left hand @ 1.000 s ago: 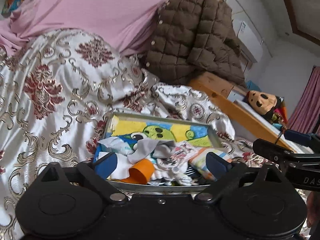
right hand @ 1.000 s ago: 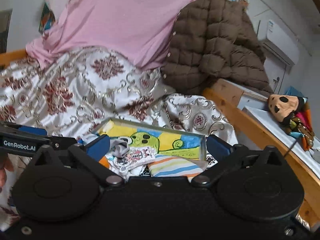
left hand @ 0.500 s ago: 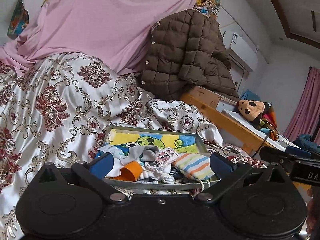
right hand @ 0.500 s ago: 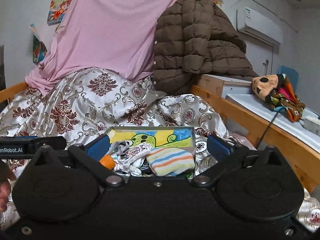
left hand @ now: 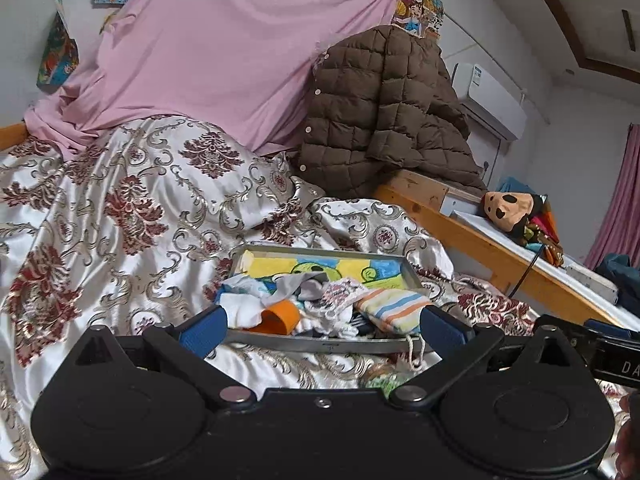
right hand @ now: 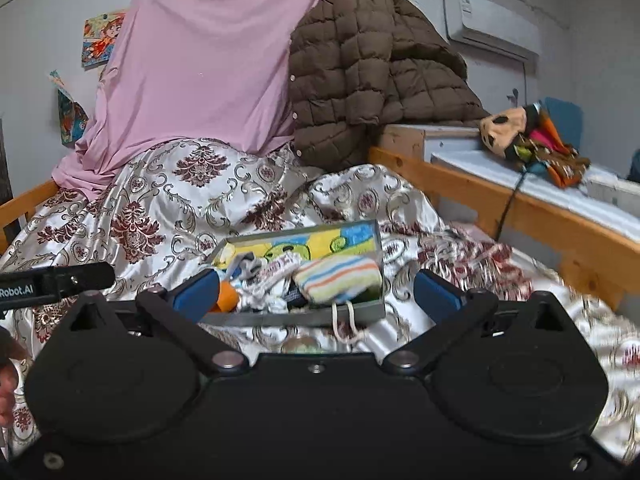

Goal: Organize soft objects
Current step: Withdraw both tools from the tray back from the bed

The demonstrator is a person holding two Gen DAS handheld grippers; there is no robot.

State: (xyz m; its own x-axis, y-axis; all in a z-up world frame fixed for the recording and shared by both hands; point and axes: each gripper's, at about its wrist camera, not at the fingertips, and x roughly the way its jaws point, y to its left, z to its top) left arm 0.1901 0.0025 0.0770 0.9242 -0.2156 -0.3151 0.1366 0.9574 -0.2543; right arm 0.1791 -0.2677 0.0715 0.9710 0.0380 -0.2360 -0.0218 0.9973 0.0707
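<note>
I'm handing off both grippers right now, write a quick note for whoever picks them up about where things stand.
Left gripper: open, empty, hovering short of the tray.
Right gripper: open, empty, also short of the tray.
The shallow grey metal tray with a cartoon picture bottom sits on the floral satin bedspread. Inside it: a rolled striped cloth, an orange piece, and mixed white and grey socks in a heap.
Done: nothing visibly sorted.
Left: sorting the whole pile.

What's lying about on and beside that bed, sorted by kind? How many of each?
Metal tray holding small cloth pieces: 1
Striped folded cloth in the tray: 1
Orange piece in the tray: 1
Brown quilted jacket: 1
Pink sheet: 1
Plush toy on the side shelf: 1
Total: 6
</note>
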